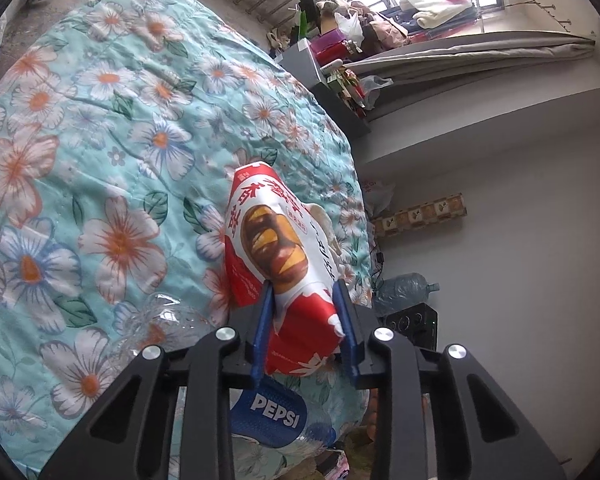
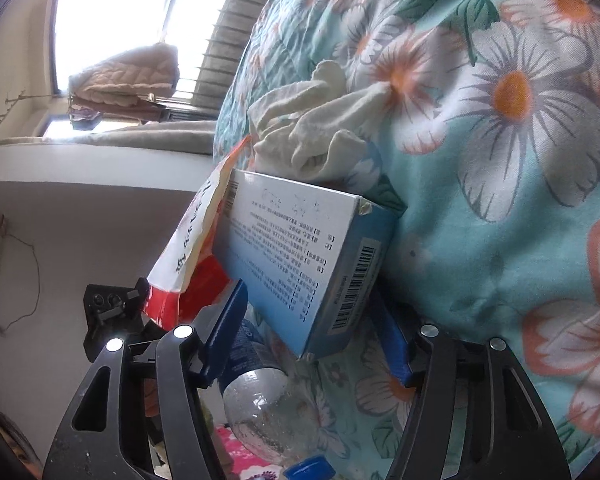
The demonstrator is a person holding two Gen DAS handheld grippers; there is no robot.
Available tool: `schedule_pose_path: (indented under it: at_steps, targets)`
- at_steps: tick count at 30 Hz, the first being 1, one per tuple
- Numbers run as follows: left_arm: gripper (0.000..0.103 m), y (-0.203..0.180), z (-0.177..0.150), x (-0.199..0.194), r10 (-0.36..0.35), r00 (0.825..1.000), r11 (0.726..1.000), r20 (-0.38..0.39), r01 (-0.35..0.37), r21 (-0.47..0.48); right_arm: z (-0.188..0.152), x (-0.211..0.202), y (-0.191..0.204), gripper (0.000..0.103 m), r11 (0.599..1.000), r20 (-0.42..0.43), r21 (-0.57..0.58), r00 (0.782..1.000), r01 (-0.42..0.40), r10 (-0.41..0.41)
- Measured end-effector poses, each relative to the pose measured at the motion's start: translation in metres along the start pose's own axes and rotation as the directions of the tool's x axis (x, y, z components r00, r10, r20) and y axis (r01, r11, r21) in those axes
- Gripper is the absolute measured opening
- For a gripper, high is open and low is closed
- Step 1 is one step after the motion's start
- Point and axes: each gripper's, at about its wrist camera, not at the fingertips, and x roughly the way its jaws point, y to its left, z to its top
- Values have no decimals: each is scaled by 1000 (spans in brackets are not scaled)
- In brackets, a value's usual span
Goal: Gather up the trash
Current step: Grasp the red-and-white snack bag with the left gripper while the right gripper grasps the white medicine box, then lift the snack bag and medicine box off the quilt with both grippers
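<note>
Over the floral turquoise quilt (image 1: 100, 128), the left gripper (image 1: 306, 332) is pinching a red-and-white snack wrapper (image 1: 276, 248) between narrowed jaws, a clear Pepsi bottle (image 1: 276, 416) lying underneath. The right gripper (image 2: 312, 332) is clamping a blue-and-white cardboard box (image 2: 300, 256), with crumpled white tissue (image 2: 312, 128) just beyond.

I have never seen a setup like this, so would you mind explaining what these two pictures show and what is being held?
A person holds a two-finger gripper in each hand, and each carries a fisheye camera looking along its blue fingers. One picture is from the left gripper: it is closed on a red-and-white snack wrapper above a floral quilt, with a Pepsi bottle lying below. The other is from the right gripper: its fingers sit on either side of a blue-and-white cardboard box, apparently gripping it. Behind the box lies a crumpled white cloth.
</note>
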Motion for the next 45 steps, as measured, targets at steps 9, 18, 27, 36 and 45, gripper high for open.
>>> schedule_pose_path:
  at_steps: [9, 18, 27, 36, 45]
  targets:
    - [25, -1, 2, -38, 11, 990, 999, 141, -17, 39, -4, -11, -9, 43, 1000, 25, 28, 1000, -13, 13]
    - [25, -6, -3, -52, 69, 964, 993, 255, -90, 71, -19, -42, -10, 31, 997, 61, 19, 996, -69, 68]
    - [25, -51, -25, -31, 272, 871, 847, 408, -418, 328, -37, -70, 33, 28, 985, 168, -161, 985, 59, -32]
    - [26, -65, -34, 36, 410, 819, 587, 402, -574, 571, -66, -61, 95, 29, 846, 306, -403, 923, 348, -234]
    - [26, -56, -23, 53, 399, 857, 665, 325, -515, 541, -71, -46, 103, 29, 843, 288, -414, 928, 344, -237]
